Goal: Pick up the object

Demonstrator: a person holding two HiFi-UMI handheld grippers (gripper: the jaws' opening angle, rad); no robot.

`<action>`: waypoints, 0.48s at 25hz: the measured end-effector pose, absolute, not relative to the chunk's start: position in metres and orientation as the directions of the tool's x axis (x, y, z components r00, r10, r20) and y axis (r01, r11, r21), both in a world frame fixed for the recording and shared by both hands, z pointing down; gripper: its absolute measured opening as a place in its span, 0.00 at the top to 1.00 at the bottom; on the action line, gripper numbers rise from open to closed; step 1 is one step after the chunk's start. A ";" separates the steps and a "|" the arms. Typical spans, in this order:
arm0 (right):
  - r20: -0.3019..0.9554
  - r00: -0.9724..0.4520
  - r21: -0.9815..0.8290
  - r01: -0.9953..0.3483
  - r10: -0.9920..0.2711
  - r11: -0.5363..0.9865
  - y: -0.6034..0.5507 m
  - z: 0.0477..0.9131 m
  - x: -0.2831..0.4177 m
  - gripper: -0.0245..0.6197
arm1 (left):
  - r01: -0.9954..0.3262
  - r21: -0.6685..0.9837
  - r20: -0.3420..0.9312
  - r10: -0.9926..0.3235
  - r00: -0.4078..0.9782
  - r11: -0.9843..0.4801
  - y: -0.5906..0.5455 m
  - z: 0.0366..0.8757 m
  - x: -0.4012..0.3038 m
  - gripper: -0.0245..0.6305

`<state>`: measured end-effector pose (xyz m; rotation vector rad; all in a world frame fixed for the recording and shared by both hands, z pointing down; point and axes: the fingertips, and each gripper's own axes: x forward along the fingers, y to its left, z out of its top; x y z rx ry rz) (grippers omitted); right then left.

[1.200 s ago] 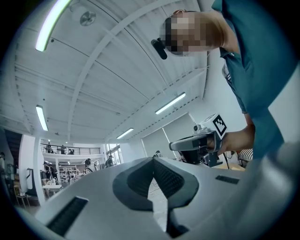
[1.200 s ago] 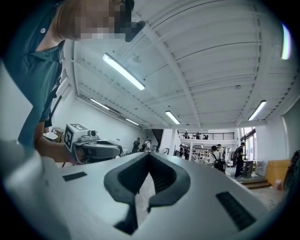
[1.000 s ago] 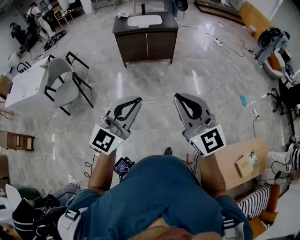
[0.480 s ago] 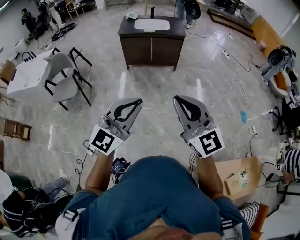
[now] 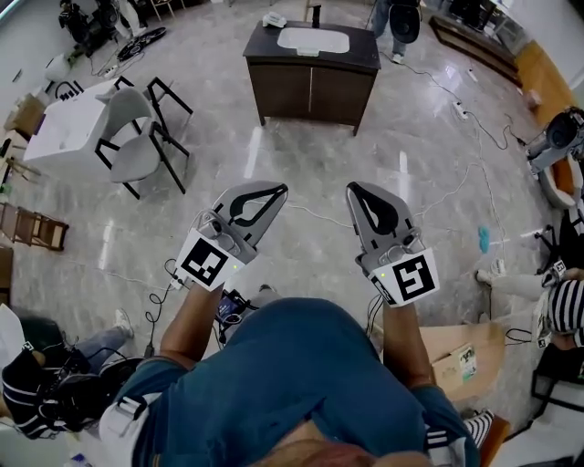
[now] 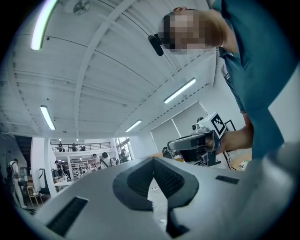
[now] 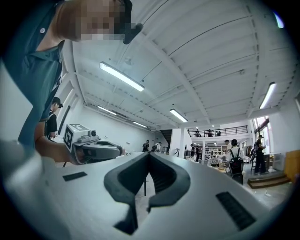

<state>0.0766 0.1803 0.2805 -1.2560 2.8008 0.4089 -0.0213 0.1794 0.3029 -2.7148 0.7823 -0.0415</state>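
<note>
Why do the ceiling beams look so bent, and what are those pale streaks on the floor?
Left and right gripper views: the wide-angle lens bows the ceiling beams and blacks out the corners. Head view: light glares off the glossy floor as streaks.

Target unclear: small white item (image 5: 274, 19) on dark cabinet (image 5: 310, 87) top, beside white basin (image 5: 313, 39).

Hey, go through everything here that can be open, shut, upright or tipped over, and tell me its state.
left gripper: shut, nothing between its jaws.
right gripper: shut, nothing between its jaws.
cabinet doors: closed.
grey chair: upright on the floor.
</note>
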 end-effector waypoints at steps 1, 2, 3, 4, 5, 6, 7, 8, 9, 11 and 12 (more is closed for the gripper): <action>-0.145 -0.667 0.220 -0.742 -0.731 0.633 0.175 0.281 0.076 0.94 | -0.512 -0.306 -0.060 -0.520 0.852 -0.803 0.173 0.303 -0.022 0.96; -0.144 -0.663 0.221 -0.745 -0.735 0.629 0.169 0.282 0.075 0.94 | -0.508 -0.306 -0.061 -0.516 0.855 -0.805 0.167 0.303 -0.024 0.96; -0.143 -0.657 0.222 -0.750 -0.740 0.623 0.163 0.283 0.074 0.94 | -0.502 -0.307 -0.062 -0.509 0.859 -0.809 0.160 0.304 -0.025 0.96; -0.143 -0.649 0.222 -0.757 -0.747 0.615 0.157 0.284 0.072 0.94 | -0.493 -0.307 -0.064 -0.500 0.864 -0.814 0.154 0.306 -0.026 0.96; -0.142 -0.640 0.222 -0.764 -0.755 0.606 0.151 0.285 0.071 0.94 | -0.484 -0.304 -0.067 -0.489 0.870 -0.820 0.147 0.307 -0.027 0.96; -0.140 -0.631 0.221 -0.771 -0.763 0.597 0.147 0.285 0.069 0.94 | -0.476 -0.299 -0.071 -0.478 0.875 -0.827 0.141 0.308 -0.028 0.96; -0.139 -0.624 0.222 -0.776 -0.769 0.590 0.142 0.285 0.067 0.94 | -0.470 -0.293 -0.075 -0.470 0.880 -0.833 0.134 0.307 -0.031 0.96; -0.138 -0.617 0.226 -0.781 -0.775 0.582 0.136 0.285 0.064 0.94 | -0.465 -0.291 -0.080 -0.463 0.883 -0.836 0.126 0.306 -0.034 0.96; -0.138 -0.610 0.230 -0.786 -0.780 0.574 0.129 0.283 0.060 0.94 | -0.462 -0.292 -0.085 -0.458 0.885 -0.838 0.118 0.303 -0.039 0.96; -0.142 -0.596 0.233 -0.796 -0.790 0.559 0.116 0.280 0.053 0.94 | -0.451 -0.299 -0.097 -0.444 0.891 -0.841 0.104 0.299 -0.047 0.96; -0.145 -0.590 0.233 -0.800 -0.794 0.552 0.110 0.280 0.049 0.94 | -0.445 -0.302 -0.100 -0.436 0.894 -0.843 0.099 0.299 -0.051 0.96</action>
